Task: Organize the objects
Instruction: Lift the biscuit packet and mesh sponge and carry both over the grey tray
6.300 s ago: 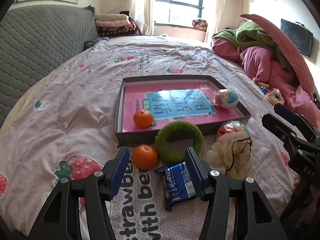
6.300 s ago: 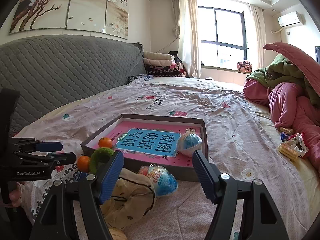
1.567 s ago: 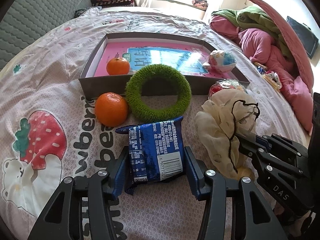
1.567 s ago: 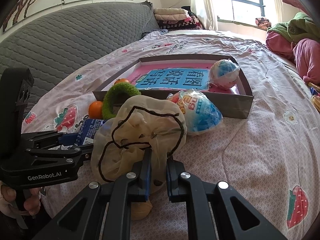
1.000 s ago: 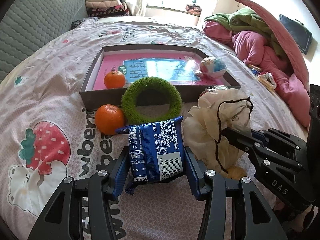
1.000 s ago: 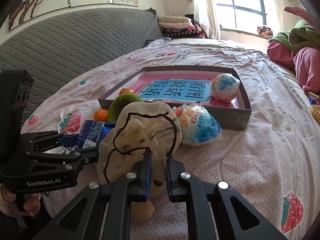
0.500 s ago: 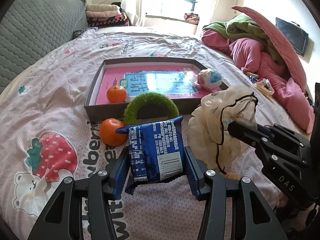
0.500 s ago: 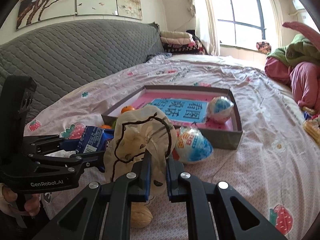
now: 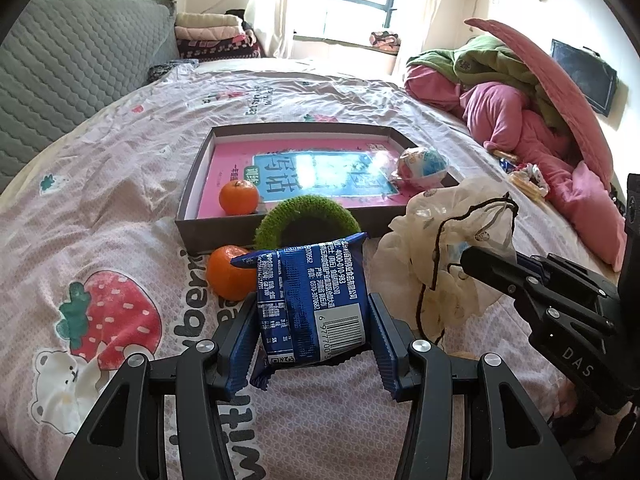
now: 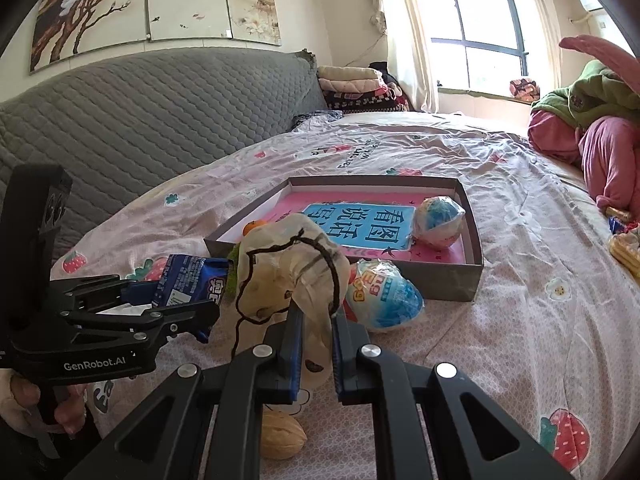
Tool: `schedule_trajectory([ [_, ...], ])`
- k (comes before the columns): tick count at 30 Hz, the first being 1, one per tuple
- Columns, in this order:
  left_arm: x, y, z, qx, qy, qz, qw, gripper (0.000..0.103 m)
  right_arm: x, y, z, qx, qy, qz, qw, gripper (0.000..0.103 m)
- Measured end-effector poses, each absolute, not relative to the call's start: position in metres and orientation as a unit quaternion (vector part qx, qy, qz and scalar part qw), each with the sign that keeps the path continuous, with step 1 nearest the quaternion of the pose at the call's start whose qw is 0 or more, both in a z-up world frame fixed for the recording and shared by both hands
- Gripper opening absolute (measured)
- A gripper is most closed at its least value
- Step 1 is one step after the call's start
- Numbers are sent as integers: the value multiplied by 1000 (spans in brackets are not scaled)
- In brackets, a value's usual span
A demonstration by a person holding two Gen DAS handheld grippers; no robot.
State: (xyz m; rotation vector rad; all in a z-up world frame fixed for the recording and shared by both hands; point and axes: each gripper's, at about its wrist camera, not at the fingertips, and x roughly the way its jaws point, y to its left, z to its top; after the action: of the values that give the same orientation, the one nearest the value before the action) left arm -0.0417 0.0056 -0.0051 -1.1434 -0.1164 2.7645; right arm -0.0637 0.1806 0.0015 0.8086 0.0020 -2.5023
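My left gripper (image 9: 314,344) is shut on a blue snack packet (image 9: 310,300) and holds it above the bedsheet; it also shows in the right wrist view (image 10: 188,276). My right gripper (image 10: 317,344) is shut on a cream drawstring bag (image 10: 288,272), lifted; the bag also shows in the left wrist view (image 9: 452,240). Ahead lies a grey shallow box (image 9: 208,172) with a pink book (image 9: 320,172), an orange (image 9: 239,197) and a wrapped ball (image 9: 422,166) inside. A green ring (image 9: 308,220) and a second orange (image 9: 224,276) lie at its front wall.
A wrapped blue-white ball (image 10: 384,296) lies before the box. A walnut-like nut (image 10: 282,438) lies on the sheet under my right gripper. Pink and green bedding (image 9: 520,100) is piled at right. A grey headboard (image 10: 140,120) stands at left.
Both grippers have risen and drawn back a little, lifting the packet and the bag higher off the sheet. The box now looks farther away.
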Motion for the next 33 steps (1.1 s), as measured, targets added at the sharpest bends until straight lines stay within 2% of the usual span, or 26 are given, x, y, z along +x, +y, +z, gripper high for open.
schedule_trajectory([
  [33,-46,-10,23,-327,-38,942,66,53,-56,190,33,220,5,-946,239,12],
])
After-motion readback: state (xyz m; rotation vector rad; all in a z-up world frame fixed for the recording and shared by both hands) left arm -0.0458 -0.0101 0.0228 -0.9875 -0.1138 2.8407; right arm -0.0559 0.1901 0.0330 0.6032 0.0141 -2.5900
